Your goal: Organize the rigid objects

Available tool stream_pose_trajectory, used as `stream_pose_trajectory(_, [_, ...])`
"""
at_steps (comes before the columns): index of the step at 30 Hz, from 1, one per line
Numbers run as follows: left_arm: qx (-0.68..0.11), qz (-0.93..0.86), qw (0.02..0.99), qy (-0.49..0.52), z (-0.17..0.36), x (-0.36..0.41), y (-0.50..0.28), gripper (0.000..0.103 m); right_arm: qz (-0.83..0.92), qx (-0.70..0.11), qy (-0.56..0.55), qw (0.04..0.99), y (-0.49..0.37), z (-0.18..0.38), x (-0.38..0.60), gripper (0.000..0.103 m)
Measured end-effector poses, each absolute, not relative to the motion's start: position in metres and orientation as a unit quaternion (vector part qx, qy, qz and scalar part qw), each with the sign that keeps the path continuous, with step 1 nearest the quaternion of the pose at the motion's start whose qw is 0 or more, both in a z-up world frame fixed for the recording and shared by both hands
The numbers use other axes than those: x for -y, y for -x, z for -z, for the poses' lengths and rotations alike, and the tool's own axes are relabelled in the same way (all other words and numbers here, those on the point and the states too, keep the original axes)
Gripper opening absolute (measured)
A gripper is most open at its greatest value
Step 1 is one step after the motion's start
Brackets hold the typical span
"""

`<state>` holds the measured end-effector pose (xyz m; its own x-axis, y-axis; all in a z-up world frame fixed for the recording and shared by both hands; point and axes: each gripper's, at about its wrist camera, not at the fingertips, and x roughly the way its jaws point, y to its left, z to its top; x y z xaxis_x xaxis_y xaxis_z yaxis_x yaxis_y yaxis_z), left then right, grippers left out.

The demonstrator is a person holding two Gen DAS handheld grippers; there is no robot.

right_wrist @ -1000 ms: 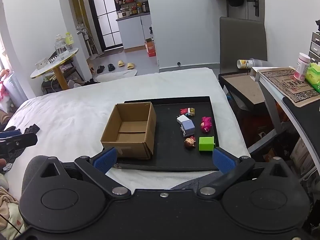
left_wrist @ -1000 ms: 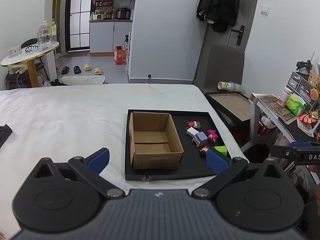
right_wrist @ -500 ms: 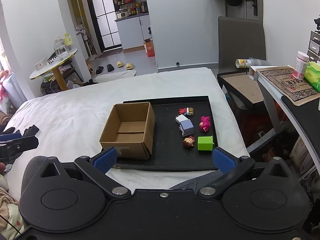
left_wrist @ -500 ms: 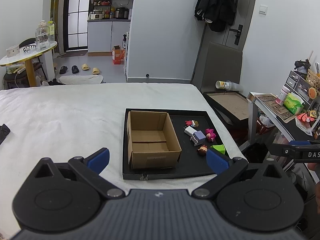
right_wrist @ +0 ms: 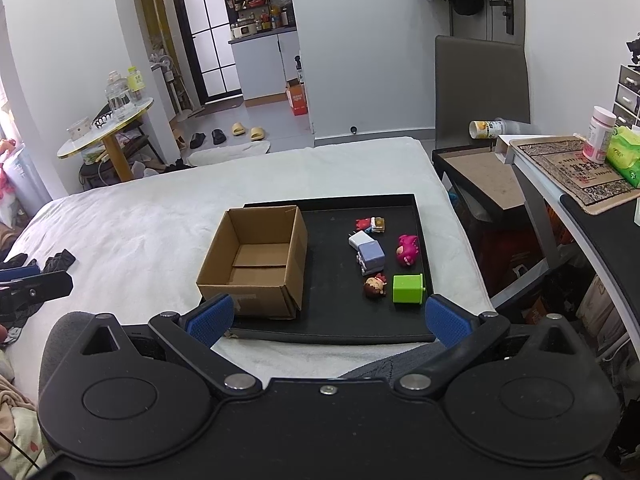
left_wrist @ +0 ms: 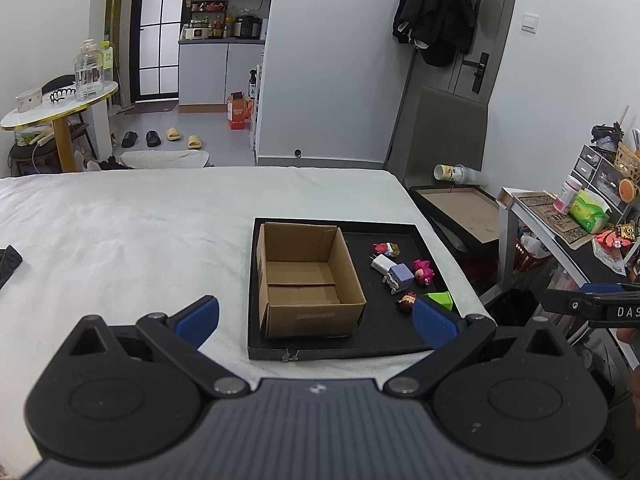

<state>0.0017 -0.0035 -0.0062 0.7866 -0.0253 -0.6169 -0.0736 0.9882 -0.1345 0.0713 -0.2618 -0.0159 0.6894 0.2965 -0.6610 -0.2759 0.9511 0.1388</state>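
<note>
I'm looking across the bed (right_wrist: 132, 232), white and wide, with the black tray (right_wrist: 336, 320) lying near its right edge. On the tray's left half stands the open box (right_wrist: 256, 256), upright and empty as far as I can see into it. The toys lie loose on the tray's right half, apart from the box: a green cube (right_wrist: 408, 289) nearest me, a small doll head (right_wrist: 375, 286) just beside it on the left, a lilac block (right_wrist: 371, 256) touching a white plug (right_wrist: 359, 239) behind, a pink figure (right_wrist: 408, 250) to their right, and a little red-and-tan pair (right_wrist: 371, 224) farthest back.

Both grippers hang short of the tray, holding nothing. The right gripper (right_wrist: 326, 318) has its fingers spread wide, and the left gripper (left_wrist: 314, 316) is released just as wide.

What the coming pick turns on, I judge: the cube sits ahead and slightly inside the right finger (right_wrist: 444, 320) in the right view, nearer that hand than the left (whose right finger (left_wrist: 434, 318) half covers the cube (left_wrist: 439, 300)). The cube is squarish, with no long axis to align to, so I'd go straight forward and down with the right.
</note>
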Motion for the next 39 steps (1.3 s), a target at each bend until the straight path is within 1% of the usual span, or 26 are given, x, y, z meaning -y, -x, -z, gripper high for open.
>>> stream_pose_trajectory(39, [-0.329,-0.015,0.941,0.078,0.0117,-0.0004,-0.0048,0.102,-0.157,-0.364,-0.018,0.918,-0.0697,0.0183,0.2624,0.103])
